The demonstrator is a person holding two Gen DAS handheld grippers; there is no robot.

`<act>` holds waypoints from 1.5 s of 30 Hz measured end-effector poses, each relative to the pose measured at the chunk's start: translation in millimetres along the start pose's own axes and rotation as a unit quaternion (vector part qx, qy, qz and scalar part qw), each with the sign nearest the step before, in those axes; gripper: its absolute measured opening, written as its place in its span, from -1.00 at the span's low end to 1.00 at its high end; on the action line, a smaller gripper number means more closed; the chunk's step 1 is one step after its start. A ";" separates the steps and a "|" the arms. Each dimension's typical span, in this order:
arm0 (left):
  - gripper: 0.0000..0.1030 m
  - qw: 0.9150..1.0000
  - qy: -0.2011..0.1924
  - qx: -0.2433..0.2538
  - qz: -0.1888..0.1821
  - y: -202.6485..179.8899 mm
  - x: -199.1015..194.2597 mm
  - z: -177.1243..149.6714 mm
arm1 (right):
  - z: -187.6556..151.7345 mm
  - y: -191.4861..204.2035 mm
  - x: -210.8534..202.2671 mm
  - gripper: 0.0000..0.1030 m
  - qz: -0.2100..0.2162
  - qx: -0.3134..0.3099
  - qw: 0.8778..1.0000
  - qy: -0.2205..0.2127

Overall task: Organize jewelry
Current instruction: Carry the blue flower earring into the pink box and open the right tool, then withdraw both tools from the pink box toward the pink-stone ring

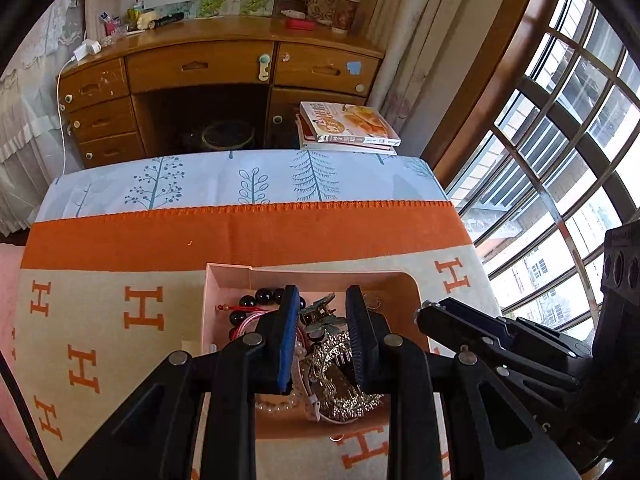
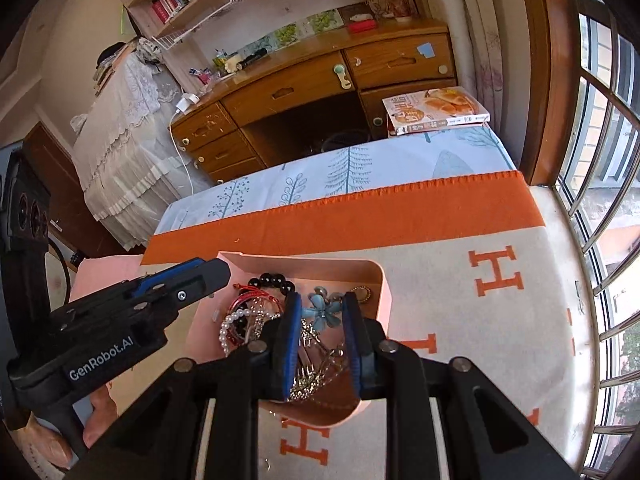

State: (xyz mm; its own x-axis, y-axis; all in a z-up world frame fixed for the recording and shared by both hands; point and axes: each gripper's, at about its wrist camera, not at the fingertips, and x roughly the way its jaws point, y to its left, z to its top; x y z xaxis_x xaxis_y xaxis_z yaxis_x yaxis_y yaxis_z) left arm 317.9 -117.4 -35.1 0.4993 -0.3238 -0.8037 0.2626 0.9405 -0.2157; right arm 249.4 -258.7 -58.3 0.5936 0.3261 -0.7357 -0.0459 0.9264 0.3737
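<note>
While both grippers hang over the pink tray (image 2: 382,280) on the orange-and-cream blanket (image 2: 500,320), the left gripper (image 1: 322,304) has its fingers spread apart, grasping nothing, above a silver comb (image 1: 340,384) and a pearl strand (image 1: 276,404). The right gripper (image 2: 321,312) is parted too, straddling a blue flower clip (image 2: 320,312) without closing on it. Black beads (image 2: 272,280) curl along the far side of the tray, red cord (image 2: 256,294) just beside them. Books (image 1: 348,124) sit on the far right
</note>
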 end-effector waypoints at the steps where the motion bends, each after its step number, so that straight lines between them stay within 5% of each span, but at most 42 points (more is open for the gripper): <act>1: -0.58 1.000 0.006 -0.001 0.000 0.5 6.8 -0.3 | 0.1 -1.1 5.6 -0.58 0.000 0.002 1.000 0.006; 6: -0.21 1.000 0.018 0.003 0.009 1.8 22.7 -3.6 | -5.1 -1.4 19.2 -0.54 -0.011 -0.002 1.000 0.016; 12: -0.03 1.000 0.005 0.018 0.023 3.6 9.8 -10.0 | -11.0 -2.4 6.5 -0.54 -0.009 -0.007 1.000 -0.002; 31: 0.03 0.995 -0.020 0.086 0.040 3.5 -64.9 -95.8 | -70.2 17.2 -64.4 -0.54 0.015 -0.060 0.997 -0.041; 45: 0.03 0.983 0.021 0.180 0.001 -7.6 -43.0 -166.3 | -123.0 24.6 -53.1 -0.54 0.029 -0.065 0.997 -0.010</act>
State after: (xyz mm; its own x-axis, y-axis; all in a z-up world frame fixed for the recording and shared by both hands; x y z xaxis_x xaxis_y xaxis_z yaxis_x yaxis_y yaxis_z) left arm 157.2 -93.4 -91.1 0.4681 -0.3106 -0.8273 0.5414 0.8407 -0.0093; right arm 117.9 -230.1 -79.5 0.6026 0.3767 -0.7035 -0.1831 0.9233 0.3375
